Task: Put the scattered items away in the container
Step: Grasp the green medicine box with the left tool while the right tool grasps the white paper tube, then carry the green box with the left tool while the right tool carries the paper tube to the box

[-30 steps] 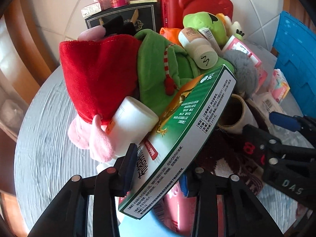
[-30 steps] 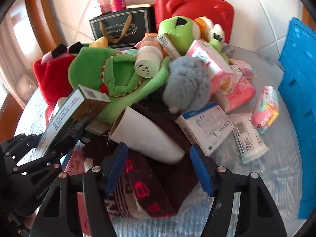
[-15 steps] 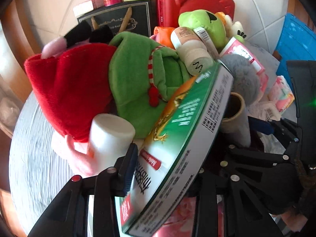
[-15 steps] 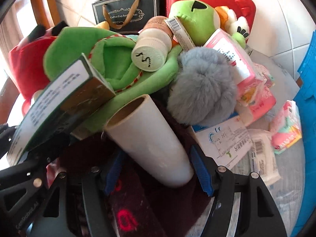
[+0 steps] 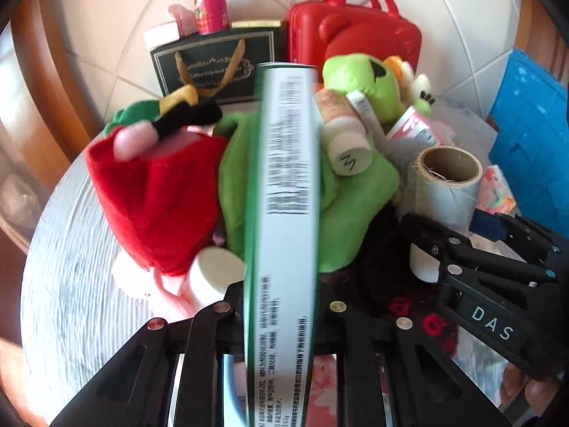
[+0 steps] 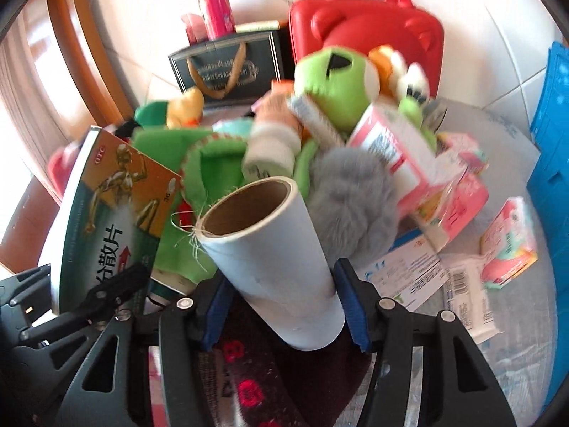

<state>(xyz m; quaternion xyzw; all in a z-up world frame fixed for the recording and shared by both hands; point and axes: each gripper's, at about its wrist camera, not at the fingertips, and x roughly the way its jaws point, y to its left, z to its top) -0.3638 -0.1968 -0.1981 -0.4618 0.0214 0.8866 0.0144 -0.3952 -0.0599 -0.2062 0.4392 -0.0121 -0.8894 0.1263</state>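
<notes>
Two grabs under way at once, one per gripper.

Left wrist view: left gripper (image 5: 281, 306) closing on the green medicine box (image 5: 284, 213), pads pressed to its broad faces near the lower end, narrow printed edge toward the camera. Long axis running straight away from the wrist, far end tipped up over the heap toward the black gift bag (image 5: 213, 67) and red case (image 5: 352, 35). Box apparently clear of the green plush (image 5: 355, 206) and red plush (image 5: 156, 199) beneath it, though contact hidden behind the box itself. Off to the right, right gripper (image 5: 462, 245) on the cardboard roll (image 5: 444, 185), open mouth of the roll facing this camera. Blue crate (image 5: 530, 153) at the right edge, taken to be the container.

Right wrist view: right gripper (image 6: 284, 306) closing too, blue pads (image 6: 352, 306) flanking the lower half of the cardboard roll (image 6: 274, 249) and apparently touching it on both sides. Roll's long axis along the fingers, open end pointing up and away toward the grey pompom (image 6: 352, 199) and frog plush (image 6: 338, 82); base over the dark knitted cloth (image 6: 249, 384). Left gripper (image 6: 106, 295) at lower left with the green medicine box (image 6: 110, 220) standing from it, picture face toward this lens. Blue crate (image 6: 551, 213) along the right edge.

Step in hand, by judgement: securing and lifting both pieces out of the pile. Next move: firm grips first, then a carry rightward to the crate, box's tall end kept clear of the roll.
</notes>
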